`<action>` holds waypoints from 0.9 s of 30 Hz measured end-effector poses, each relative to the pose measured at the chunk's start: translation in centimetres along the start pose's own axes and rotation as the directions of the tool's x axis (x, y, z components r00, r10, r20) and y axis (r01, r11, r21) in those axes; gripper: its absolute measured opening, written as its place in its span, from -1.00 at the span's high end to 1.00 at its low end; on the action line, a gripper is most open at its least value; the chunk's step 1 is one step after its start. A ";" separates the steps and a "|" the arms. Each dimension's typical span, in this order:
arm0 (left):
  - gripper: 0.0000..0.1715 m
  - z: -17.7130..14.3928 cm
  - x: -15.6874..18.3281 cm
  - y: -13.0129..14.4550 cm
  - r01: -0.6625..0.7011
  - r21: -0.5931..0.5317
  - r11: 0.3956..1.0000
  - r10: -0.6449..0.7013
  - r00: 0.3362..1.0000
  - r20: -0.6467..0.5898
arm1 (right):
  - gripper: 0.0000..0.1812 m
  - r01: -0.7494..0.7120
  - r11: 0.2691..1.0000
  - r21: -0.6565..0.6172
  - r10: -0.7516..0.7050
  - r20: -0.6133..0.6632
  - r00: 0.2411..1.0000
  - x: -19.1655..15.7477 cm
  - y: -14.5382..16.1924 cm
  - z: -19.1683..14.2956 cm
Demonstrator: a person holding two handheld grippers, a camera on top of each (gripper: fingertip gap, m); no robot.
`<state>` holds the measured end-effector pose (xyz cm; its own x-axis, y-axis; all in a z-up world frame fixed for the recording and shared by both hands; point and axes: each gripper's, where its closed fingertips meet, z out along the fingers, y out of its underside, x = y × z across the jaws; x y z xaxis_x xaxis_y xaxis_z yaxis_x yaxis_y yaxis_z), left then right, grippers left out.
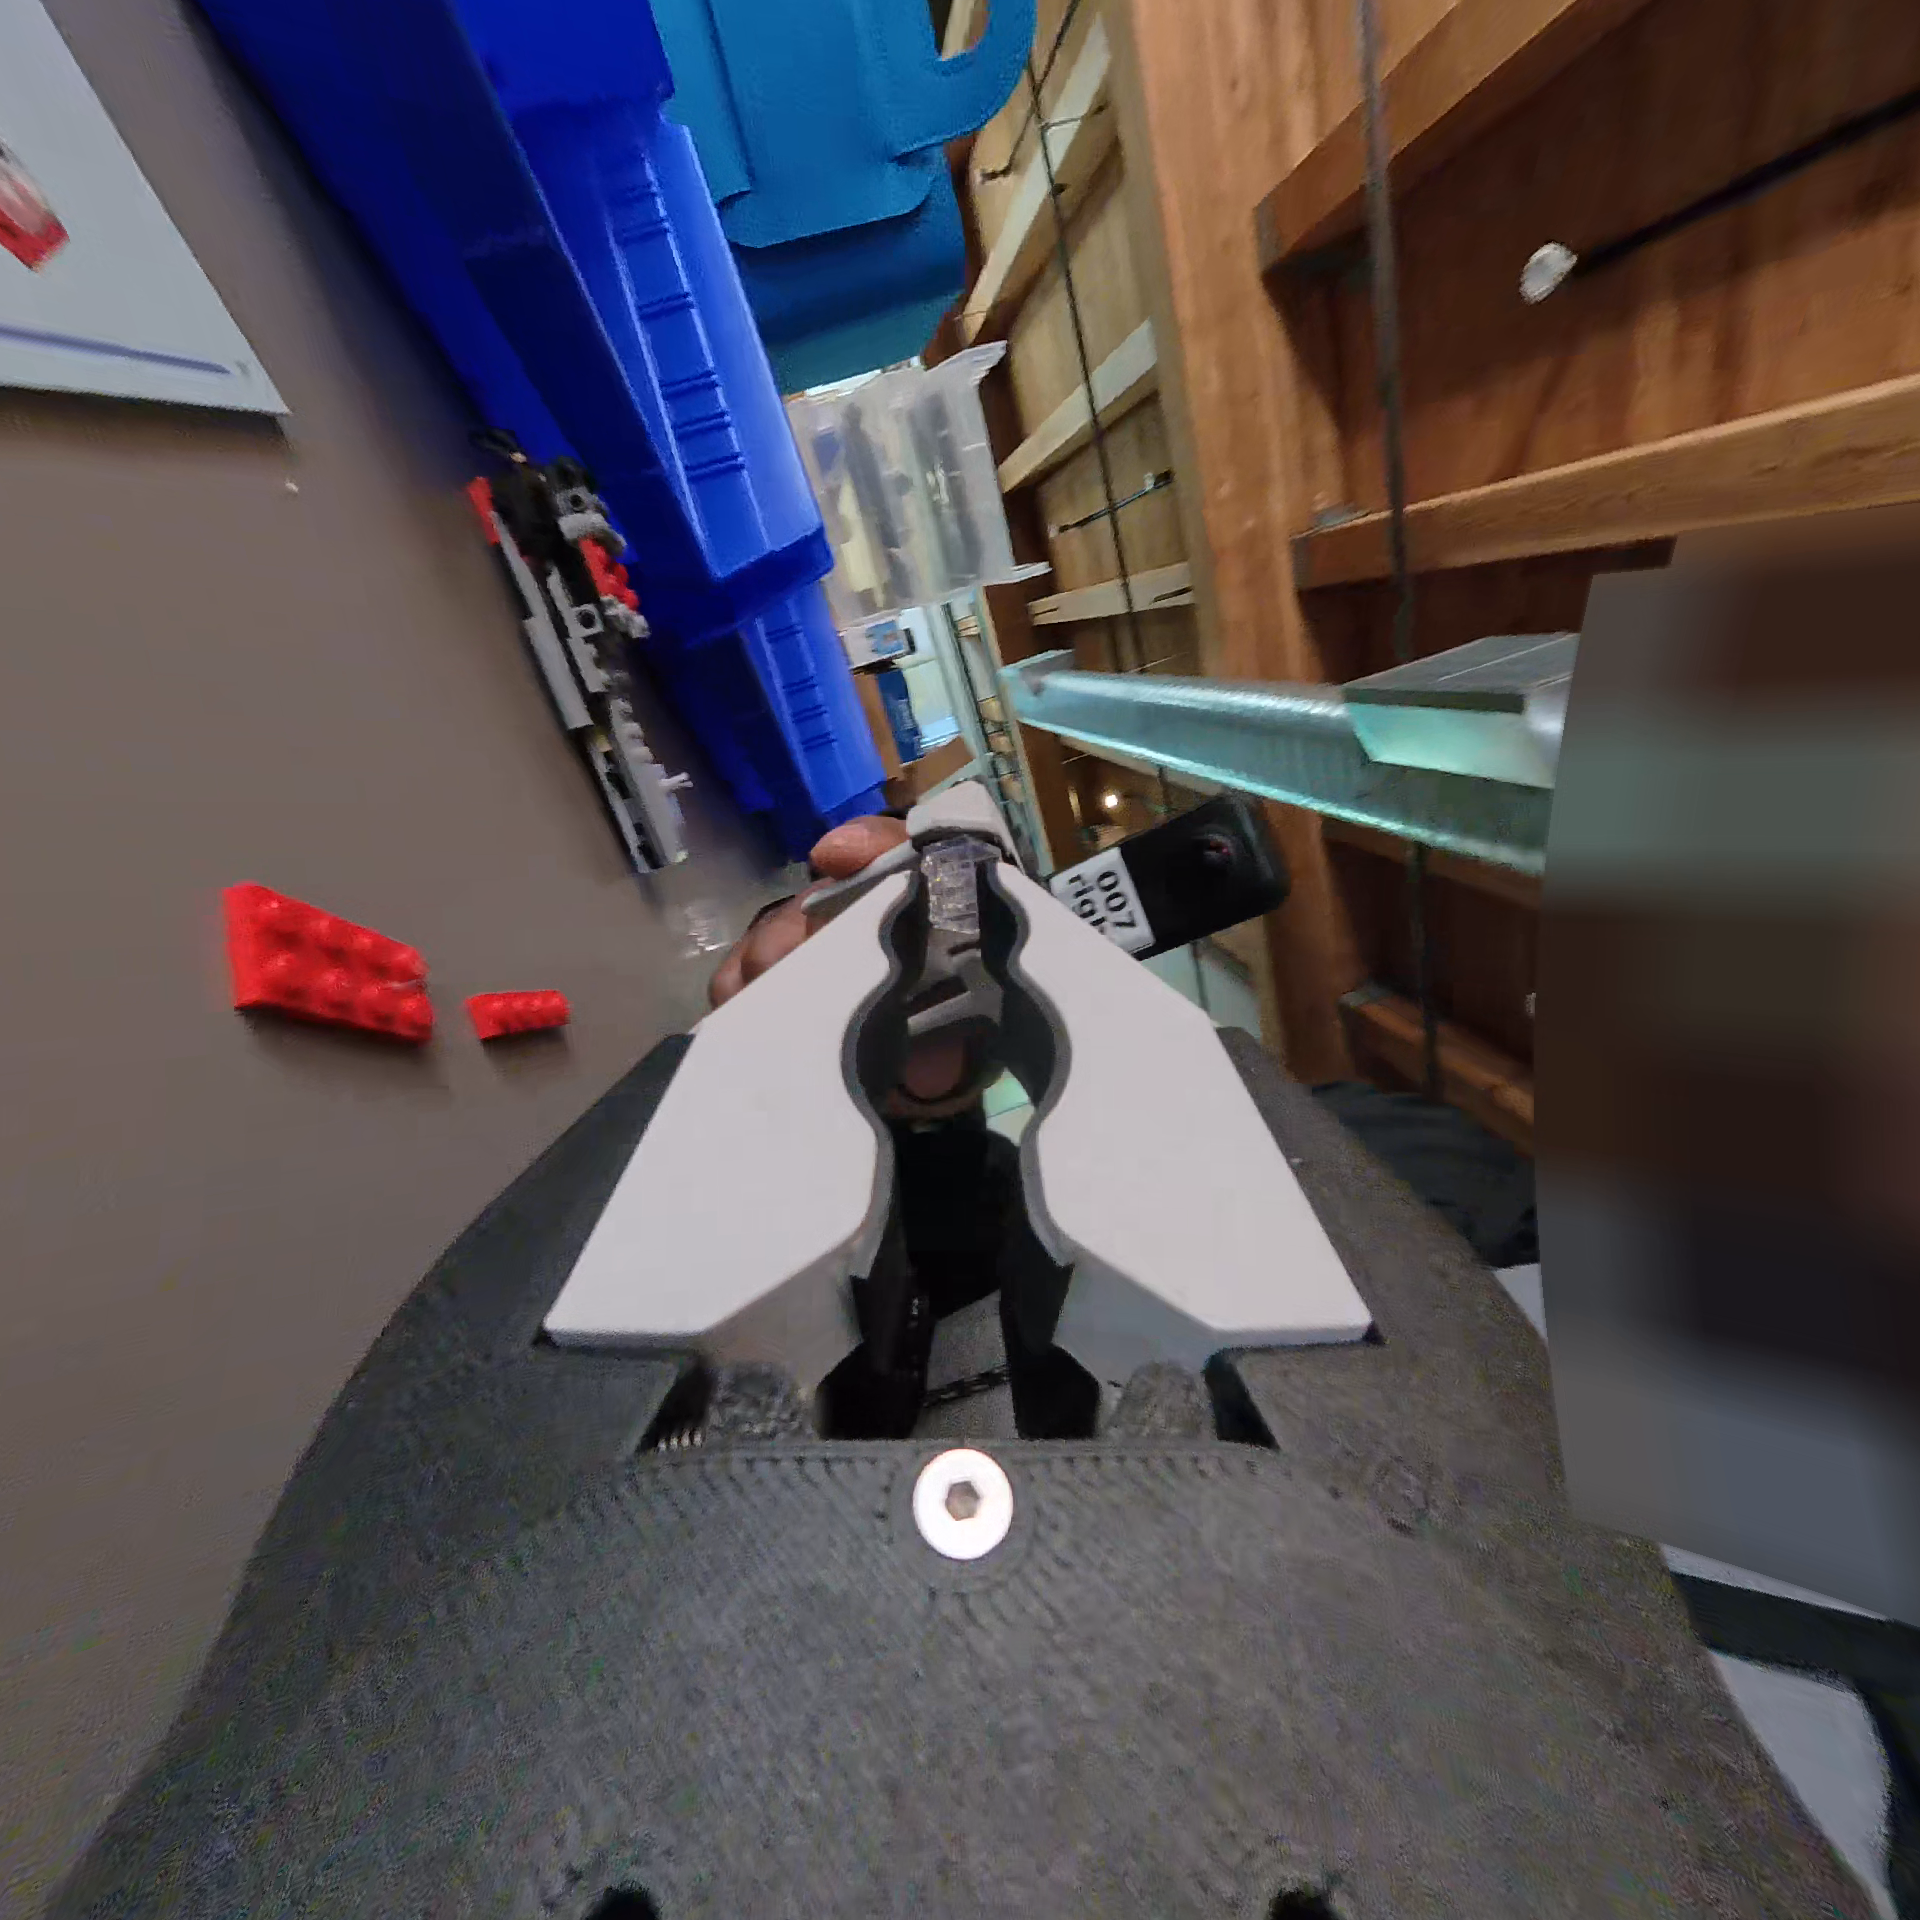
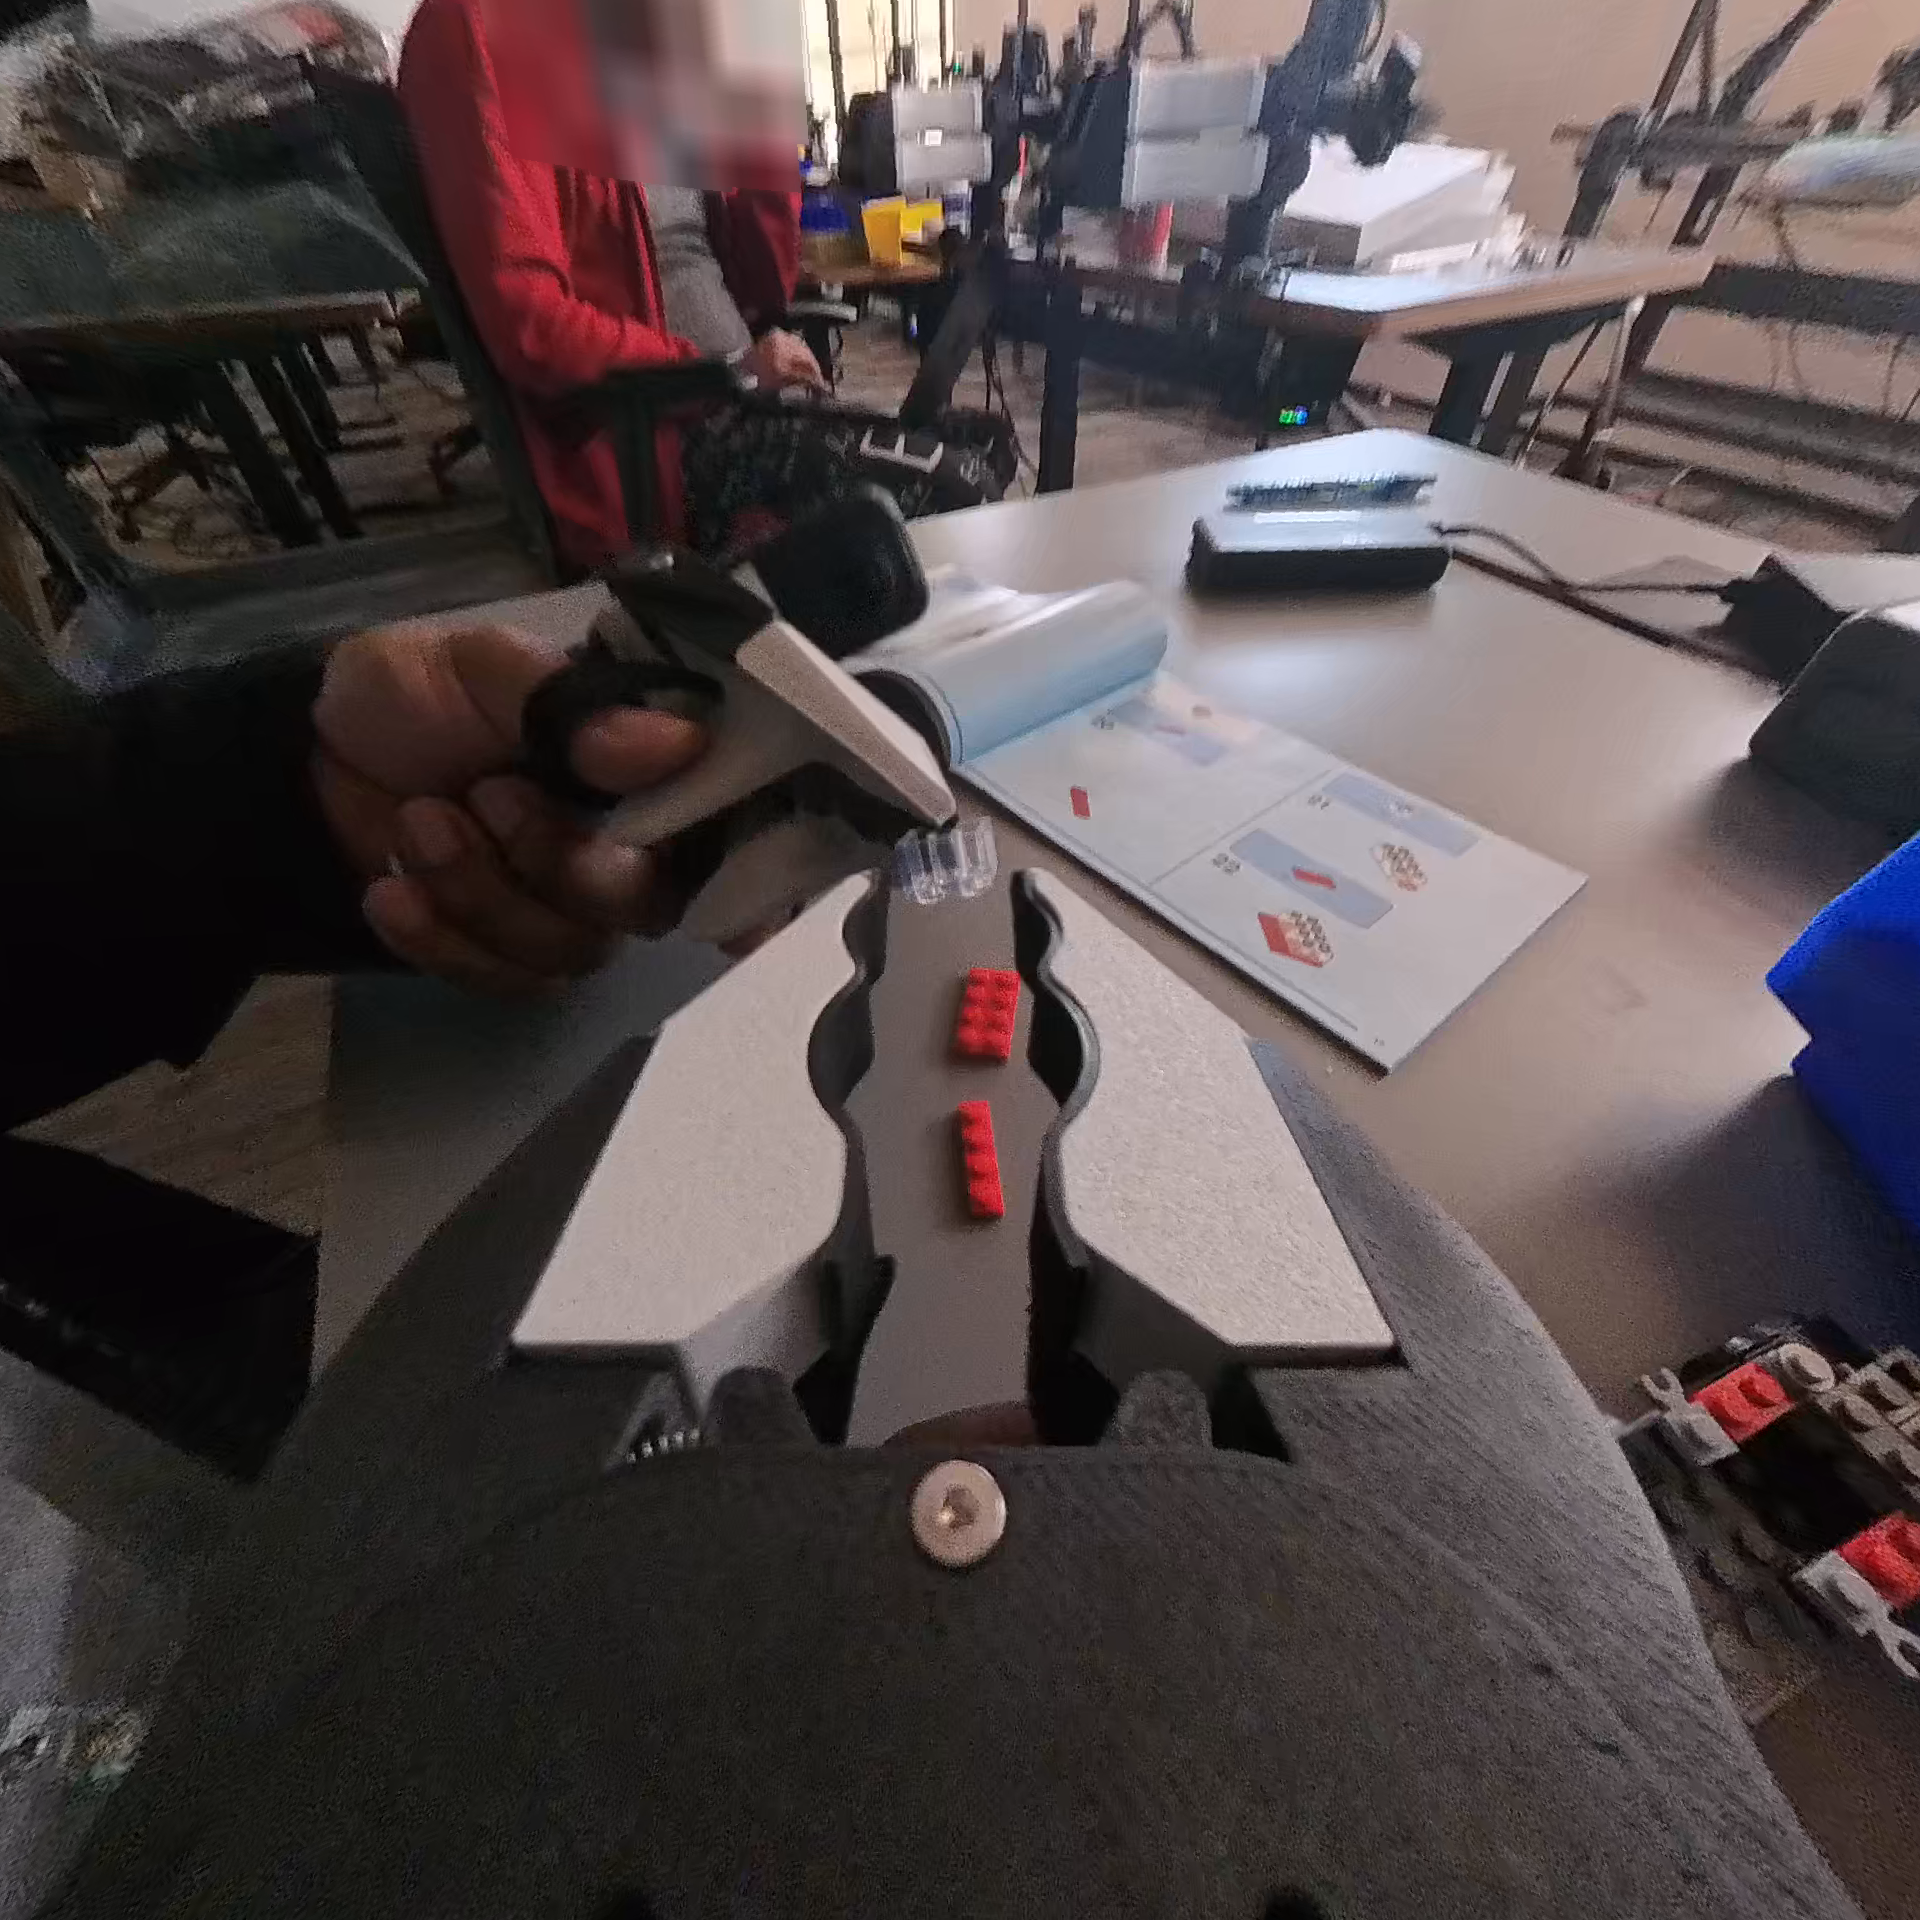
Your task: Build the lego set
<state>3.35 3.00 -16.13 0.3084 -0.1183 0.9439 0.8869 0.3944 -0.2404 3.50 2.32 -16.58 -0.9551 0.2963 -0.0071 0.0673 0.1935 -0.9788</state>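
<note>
My left gripper (image 1: 954,871) is shut on a small clear lego piece (image 1: 951,902) at its tips, held in the air. In the right wrist view the same gripper (image 2: 925,816) comes in from the left with the clear piece (image 2: 943,860) at the mouth of my right gripper (image 2: 945,899), which is open and empty. Below, on the grey table (image 2: 1455,1091), lie a red wedge plate (image 2: 985,1013) and a narrow red plate (image 2: 979,1158). They also show in the left wrist view, the wedge plate (image 1: 322,961) and the narrow plate (image 1: 516,1013).
A partly built grey, black and red model (image 2: 1818,1475) lies at the right, beside blue bins (image 1: 644,364). An open instruction booklet (image 2: 1247,831) lies beyond the plates. A person in red (image 2: 551,260) sits across. Wooden shelving (image 1: 1507,312) stands behind.
</note>
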 end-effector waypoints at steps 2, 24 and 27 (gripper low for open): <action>0.89 0.2 0.2 0.0 0.028 0.011 1.000 -0.027 0.999 -0.032 | 0.79 -0.001 0.999 0.042 0.001 -0.017 1.000 0.1 -0.5 -0.1; 0.75 -0.4 -0.1 0.4 -0.872 -0.337 0.356 0.932 0.303 0.199 | 0.80 -0.812 0.547 -0.203 0.837 0.141 0.529 -0.8 -0.1 0.5; 0.84 -0.4 0.0 0.4 -0.874 -0.337 0.352 0.933 0.300 0.197 | 0.80 -0.833 0.519 -0.189 0.854 0.154 0.497 -0.8 -0.2 0.6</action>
<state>3.83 2.81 -16.33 0.8525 0.5123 0.1033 0.1583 -0.0647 -0.9853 4.10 1.52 -16.52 -0.4616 0.1681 -0.8710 0.8856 0.0305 -0.4635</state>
